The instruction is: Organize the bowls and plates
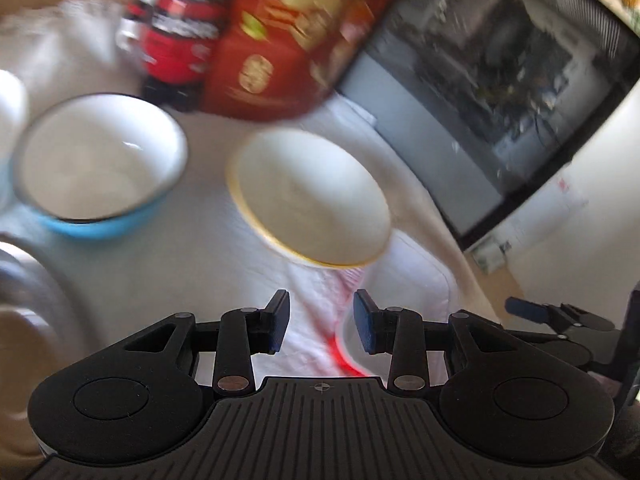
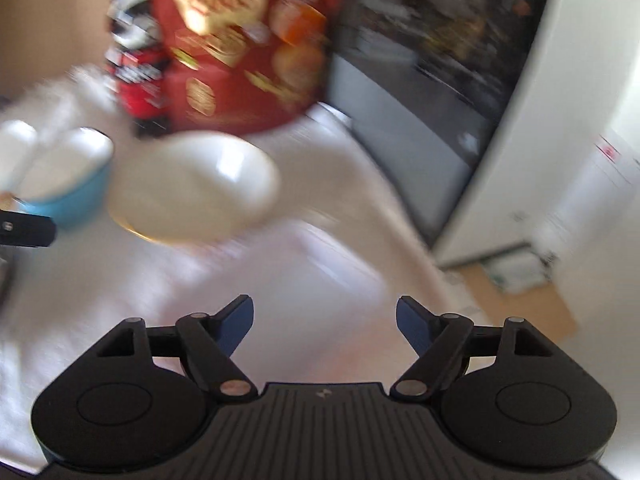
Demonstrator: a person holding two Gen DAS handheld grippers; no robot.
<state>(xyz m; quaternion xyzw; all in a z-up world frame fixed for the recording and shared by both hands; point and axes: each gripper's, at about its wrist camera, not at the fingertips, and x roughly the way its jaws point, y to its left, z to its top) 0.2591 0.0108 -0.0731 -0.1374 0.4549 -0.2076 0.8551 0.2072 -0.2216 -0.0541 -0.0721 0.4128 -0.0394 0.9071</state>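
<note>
Between grasps: both tools, left [image 1: 320, 320] and right [image 2: 325, 322], hang open and empty near the gold-rimmed white shallow bowl [image 1: 310, 196], which lies on the white-clothed worktop [image 1: 168, 264] beside the blue-sided white enamel bowl [image 1: 100, 164]; next, presumably, comes a rim grasp.

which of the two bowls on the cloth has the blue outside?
The blue bowl, left of the other in the left wrist view, in front of the red-and-black bottle. Its neighbour, the gold-rimmed bowl, is white all over and sits nearer the microwave.

White cloth-covered counter [image 1: 168, 264]: blue bowl [image 1: 100, 164], gold-rimmed white bowl [image 1: 312, 200], red box [image 1: 288, 40], bottle [image 1: 180, 40].
</note>
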